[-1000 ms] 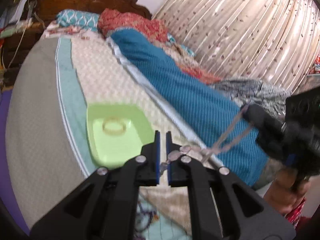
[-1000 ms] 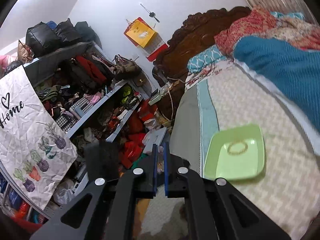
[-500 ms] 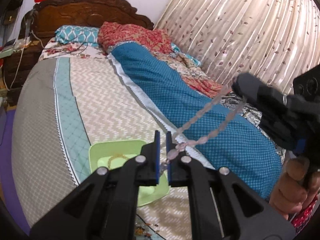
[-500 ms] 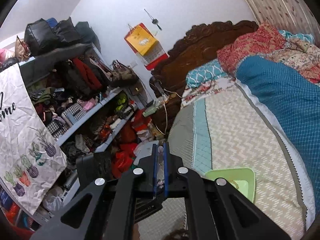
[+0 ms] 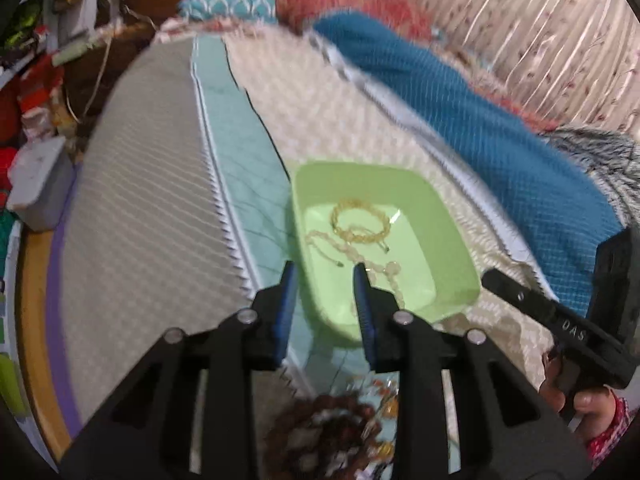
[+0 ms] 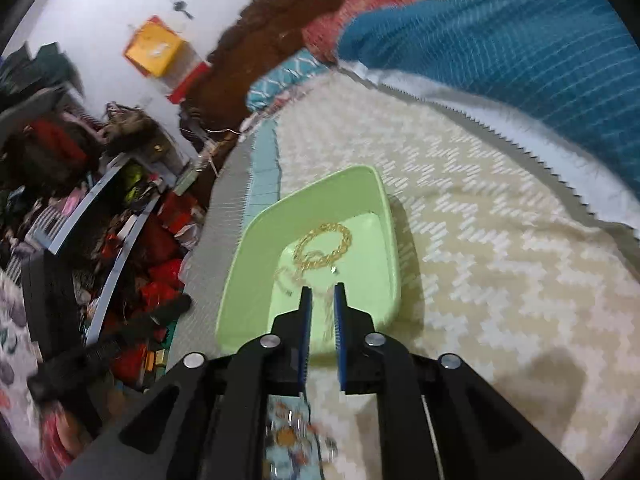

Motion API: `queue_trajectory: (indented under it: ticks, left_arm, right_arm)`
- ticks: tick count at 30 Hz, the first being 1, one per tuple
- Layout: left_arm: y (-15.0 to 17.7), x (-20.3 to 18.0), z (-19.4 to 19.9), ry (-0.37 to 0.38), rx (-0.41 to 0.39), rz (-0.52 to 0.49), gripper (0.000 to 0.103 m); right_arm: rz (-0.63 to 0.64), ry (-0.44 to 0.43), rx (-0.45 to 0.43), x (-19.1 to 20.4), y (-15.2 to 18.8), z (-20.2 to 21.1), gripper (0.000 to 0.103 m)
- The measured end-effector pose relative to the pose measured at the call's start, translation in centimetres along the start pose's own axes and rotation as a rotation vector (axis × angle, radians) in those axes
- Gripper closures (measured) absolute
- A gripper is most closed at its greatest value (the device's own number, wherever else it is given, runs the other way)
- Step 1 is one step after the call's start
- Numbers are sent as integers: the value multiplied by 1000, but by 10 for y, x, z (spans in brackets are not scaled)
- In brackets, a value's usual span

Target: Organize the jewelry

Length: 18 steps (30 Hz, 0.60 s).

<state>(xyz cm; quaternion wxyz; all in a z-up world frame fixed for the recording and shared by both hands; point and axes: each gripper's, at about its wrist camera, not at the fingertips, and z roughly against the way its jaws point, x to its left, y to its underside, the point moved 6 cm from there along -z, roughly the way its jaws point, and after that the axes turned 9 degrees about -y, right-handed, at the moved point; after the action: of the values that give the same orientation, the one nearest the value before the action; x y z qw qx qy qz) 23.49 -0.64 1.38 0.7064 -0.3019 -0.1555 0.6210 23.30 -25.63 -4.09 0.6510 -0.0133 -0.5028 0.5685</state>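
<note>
bed w/ green tray ahead of both tongs; left tongs just opened, empty. right tongs look parted, pale chain between, grip unclear. foreground beads blurred.

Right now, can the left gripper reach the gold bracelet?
Probably yes: the left gripper, jaws just opening and empty, hangs over the tray rim; only the pale necklace lies before the bracelet.
</note>
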Motion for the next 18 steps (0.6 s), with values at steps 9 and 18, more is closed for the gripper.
queue_trajectory:
  ticks: [9, 18]
  left_arm:
    - [95, 33, 30, -10, 51, 33, 76]
    - [164, 17, 32, 30, 156, 16, 76]
  right_arm:
    - [72, 37, 147, 7, 77, 10, 98]
    - [237, 112, 254, 23, 94, -25, 98]
